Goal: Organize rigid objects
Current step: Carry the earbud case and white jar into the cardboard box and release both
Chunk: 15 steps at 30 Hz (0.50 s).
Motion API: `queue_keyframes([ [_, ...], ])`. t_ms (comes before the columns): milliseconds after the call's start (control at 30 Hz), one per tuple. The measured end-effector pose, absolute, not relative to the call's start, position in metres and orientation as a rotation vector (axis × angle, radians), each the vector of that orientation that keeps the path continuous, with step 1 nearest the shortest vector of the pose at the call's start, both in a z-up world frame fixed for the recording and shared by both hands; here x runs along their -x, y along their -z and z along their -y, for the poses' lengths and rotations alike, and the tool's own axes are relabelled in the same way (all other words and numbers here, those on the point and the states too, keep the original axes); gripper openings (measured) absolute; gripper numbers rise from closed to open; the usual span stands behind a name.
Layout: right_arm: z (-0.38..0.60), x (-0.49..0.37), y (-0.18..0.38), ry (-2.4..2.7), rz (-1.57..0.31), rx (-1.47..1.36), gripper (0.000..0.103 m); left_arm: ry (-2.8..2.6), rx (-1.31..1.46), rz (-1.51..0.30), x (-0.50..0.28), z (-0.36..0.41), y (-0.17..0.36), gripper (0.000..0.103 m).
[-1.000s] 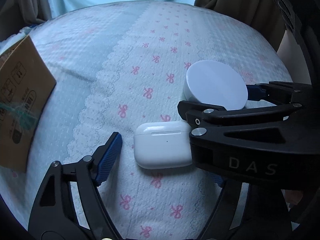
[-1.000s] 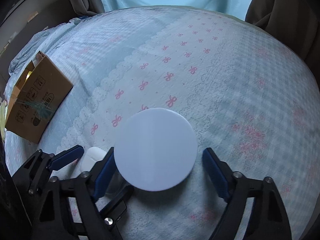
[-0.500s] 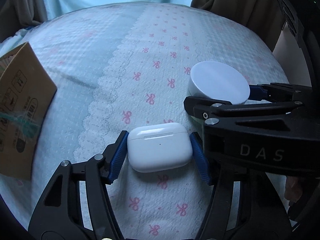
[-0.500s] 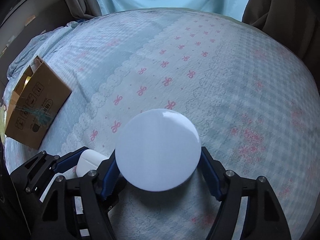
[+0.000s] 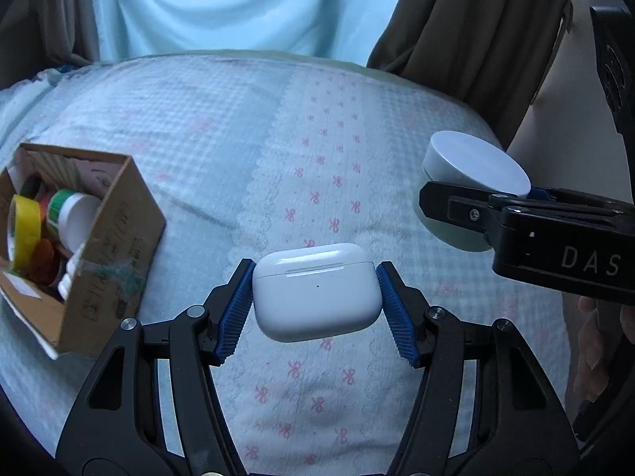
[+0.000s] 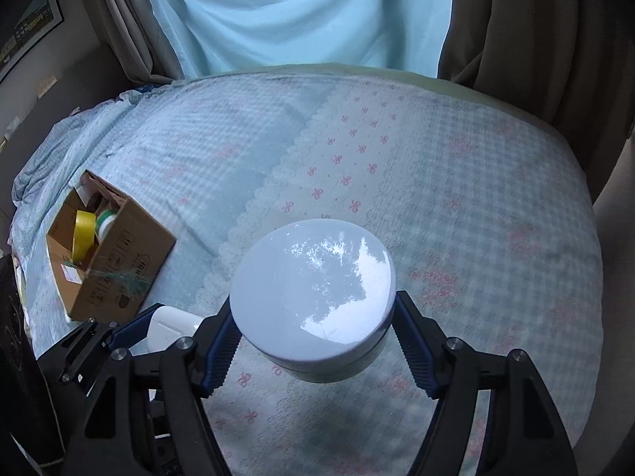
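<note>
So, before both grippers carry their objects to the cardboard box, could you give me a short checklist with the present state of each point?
1. Left gripper shut on the white earbud case, pads on both sides: ok.
2. Right gripper shut on the round white container: ok.
3. Both objects lifted off the bedspread: seems ok, shadows lie beneath them.
4. Cardboard box open on top: ok.
5. Free room inside the box, which already holds a yellow tape roll and a white bottle: cannot tell.
6. Grippers apart from each other: ok, but close.
</note>
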State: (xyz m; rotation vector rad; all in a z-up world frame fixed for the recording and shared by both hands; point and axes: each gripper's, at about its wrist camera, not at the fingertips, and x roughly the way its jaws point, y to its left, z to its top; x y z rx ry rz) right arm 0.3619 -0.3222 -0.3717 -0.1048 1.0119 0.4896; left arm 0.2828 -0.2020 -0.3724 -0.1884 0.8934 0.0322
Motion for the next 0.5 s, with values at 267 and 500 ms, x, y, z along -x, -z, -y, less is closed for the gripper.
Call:
queue_keyframes([
  [267,0.311,-0.309,0.263,-0.421,-0.968,0.052,0.069,0.007,0.221,-0.845,-0.245,0.160,0.260,0.059],
  [500,0.280,-0.272,0.183,-0.419,-0.926,0.030,0.069,-0.011,0.207,-0.794,-0.223,0.105,0.177,0.059],
])
